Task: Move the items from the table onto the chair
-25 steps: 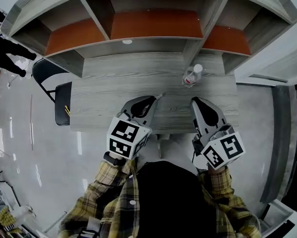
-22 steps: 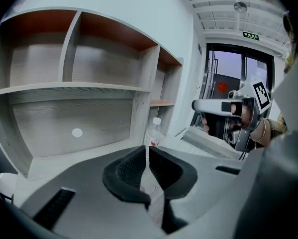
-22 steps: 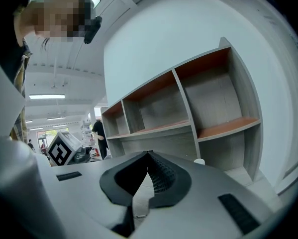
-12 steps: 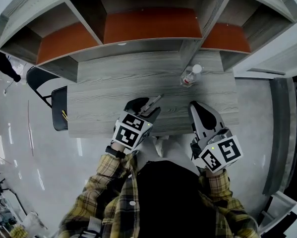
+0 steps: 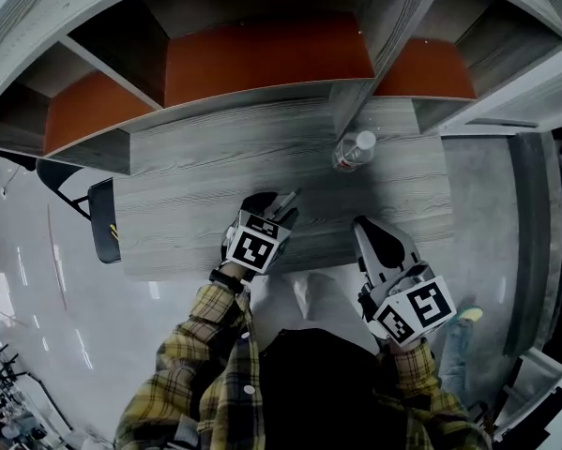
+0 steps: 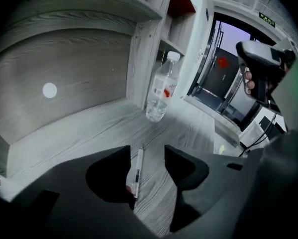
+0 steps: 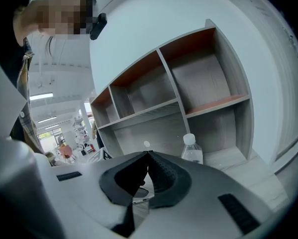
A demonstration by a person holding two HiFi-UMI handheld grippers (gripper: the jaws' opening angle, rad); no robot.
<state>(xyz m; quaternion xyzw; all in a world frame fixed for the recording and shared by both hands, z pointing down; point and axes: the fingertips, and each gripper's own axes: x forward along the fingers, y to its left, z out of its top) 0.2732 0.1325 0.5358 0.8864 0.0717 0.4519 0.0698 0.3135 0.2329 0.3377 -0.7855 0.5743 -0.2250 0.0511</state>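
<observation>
Now left tongs (image 6: 148, 154), just spread apart, straddle the pen (image 6: 137, 169); sink squarely to the counter (image 6: 193, 131), then squeeze; right tongs (image 7: 148, 156) together

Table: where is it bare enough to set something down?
Bare: the table's left half, between shelf unit and chair, and the right end beyond the bottle. Crowded: front middle, where the left claw, jaws just opened, straddles the pen.
</observation>
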